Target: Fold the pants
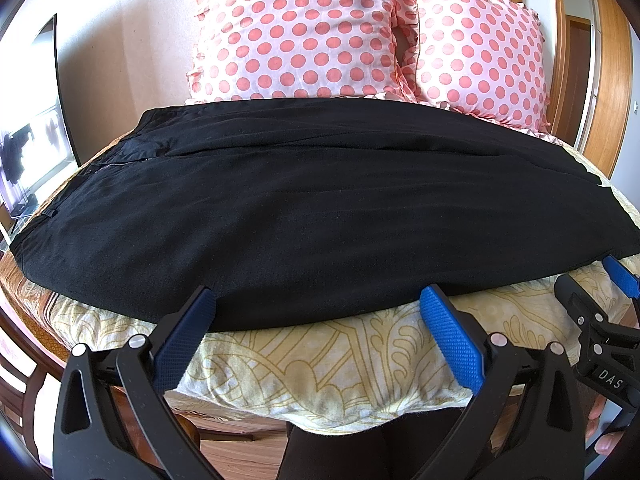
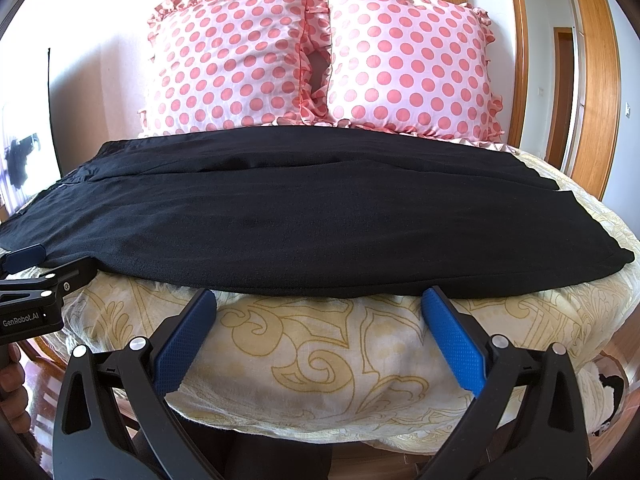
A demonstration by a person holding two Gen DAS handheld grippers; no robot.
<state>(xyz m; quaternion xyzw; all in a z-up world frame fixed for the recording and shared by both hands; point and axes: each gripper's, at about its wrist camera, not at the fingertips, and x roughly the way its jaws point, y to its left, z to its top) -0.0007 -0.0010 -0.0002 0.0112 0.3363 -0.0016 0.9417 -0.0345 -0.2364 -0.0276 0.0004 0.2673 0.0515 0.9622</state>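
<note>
One black pants (image 1: 312, 208), two pillows (image 1: 296, 32), two spread grippers (image 1: 320, 312).

Two pink polka-dot pillows with ruffled edges, a left pillow (image 2: 228, 60) and a right pillow (image 2: 412, 64), stand side by side and touching against a pale wall (image 2: 112, 20) at 12 o'clock. A cream bedspread (image 2: 320, 360) with a gold scroll pattern covers the bed; a wooden door frame (image 2: 600, 80) rises at 3 o'clock.

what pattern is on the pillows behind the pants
Coral-pink polka dots on pale pink, with ruffled edges; the pillows show best in the right wrist view.
</note>
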